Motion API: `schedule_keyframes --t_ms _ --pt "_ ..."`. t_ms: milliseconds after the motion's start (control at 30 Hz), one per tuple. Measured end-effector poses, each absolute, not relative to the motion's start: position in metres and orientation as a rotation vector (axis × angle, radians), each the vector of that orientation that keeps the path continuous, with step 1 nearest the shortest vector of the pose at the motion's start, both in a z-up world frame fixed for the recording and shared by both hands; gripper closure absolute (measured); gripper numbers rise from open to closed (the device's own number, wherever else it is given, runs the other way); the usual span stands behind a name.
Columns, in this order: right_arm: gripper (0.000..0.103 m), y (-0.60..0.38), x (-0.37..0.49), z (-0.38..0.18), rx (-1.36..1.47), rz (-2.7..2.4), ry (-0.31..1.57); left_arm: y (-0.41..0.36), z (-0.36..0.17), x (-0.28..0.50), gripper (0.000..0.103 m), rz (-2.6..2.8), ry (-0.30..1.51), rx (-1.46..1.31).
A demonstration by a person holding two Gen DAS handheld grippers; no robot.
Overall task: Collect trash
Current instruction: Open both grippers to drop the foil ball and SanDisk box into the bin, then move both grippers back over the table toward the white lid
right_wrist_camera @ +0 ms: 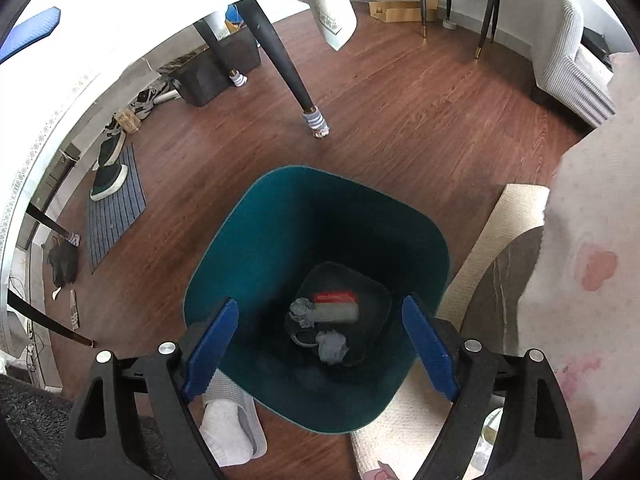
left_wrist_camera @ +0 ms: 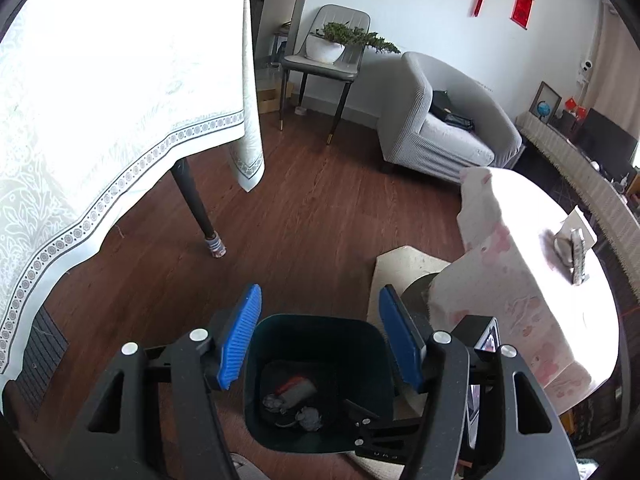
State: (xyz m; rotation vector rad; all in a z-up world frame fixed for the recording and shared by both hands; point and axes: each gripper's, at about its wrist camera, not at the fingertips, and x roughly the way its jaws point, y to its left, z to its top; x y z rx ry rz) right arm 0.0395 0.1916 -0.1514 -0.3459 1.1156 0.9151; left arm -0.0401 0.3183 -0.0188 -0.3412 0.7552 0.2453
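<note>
A: Item one, right gripper (right_wrist_camera: pixel 320 344). Blue fingers (right_wrist_camera: pixel 212 350) spread wide, nothing between them, poised above the open mouth of the bin (right_wrist_camera: pixel 248 240).

B: Left gripper (left_wrist_camera: pixel 318 336)?

A: Likewise wide and empty, over the same bin (left_wrist_camera: pixel 256 408), seen from higher up.

B: Room around the bin?

A: Bare wood floor (right_wrist_camera: pixel 400 120) on its far side, up to a socked table leg (right_wrist_camera: pixel 316 122). Rug (right_wrist_camera: pixel 472 264) just beside its right rim; a draped, pink-blotched table (right_wrist_camera: pixel 592 320) overhangs that rug. A slippered foot (right_wrist_camera: pixel 232 428) sits at the near left rim. A mat (right_wrist_camera: pixel 116 208) with shoes lies well apart to the left.

B: Contents?

A: Teal walls, dark bottom. Two crumpled grey wads (right_wrist_camera: pixel 332 346), one grey oblong piece with a red strip (right_wrist_camera: pixel 336 306), and a dark loop, possibly a cord; too dim to tell.

B: Anything else?

A: On the pink table, a silvery wrapper (left_wrist_camera: pixel 576 256) and a crumpled piece near the far edge.
</note>
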Motion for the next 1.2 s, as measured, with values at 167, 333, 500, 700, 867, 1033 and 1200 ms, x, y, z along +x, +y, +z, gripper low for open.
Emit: schedule_keyframes --t_ms 167,333,500,700,867,1033,1200 --pt "0.018 0.18 0.034 -0.122 -0.359 0.94 1.023 0.307 -0.006 -0.036 0.038 0.23 0.726 -0.34" --pt "0.018 0.155 0.036 -0.074 -0.32 0.939 0.896 0.296 0.01 -0.034 0.035 0.216 0.672 -0.349" --pt "0.018 0.118 0.046 -0.036 -0.263 0.903 0.806 0.282 0.02 -0.029 0.034 0.198 0.636 -0.346" --pt "0.018 0.07 0.06 -0.013 -0.227 0.836 0.759 0.249 0.027 -0.013 0.03 0.143 0.619 -0.321" --pt "0.018 0.033 0.069 -0.01 -0.22 0.773 0.751 0.221 0.027 0.002 0.023 0.1 0.62 -0.311" --pt "0.018 -0.006 0.075 -0.006 -0.215 0.712 0.74 0.193 0.023 0.016 0.021 0.065 0.629 -0.291" --pt "0.018 -0.047 0.078 -0.007 -0.206 0.651 0.74 0.159 0.018 0.031 0.018 0.009 0.638 -0.268"
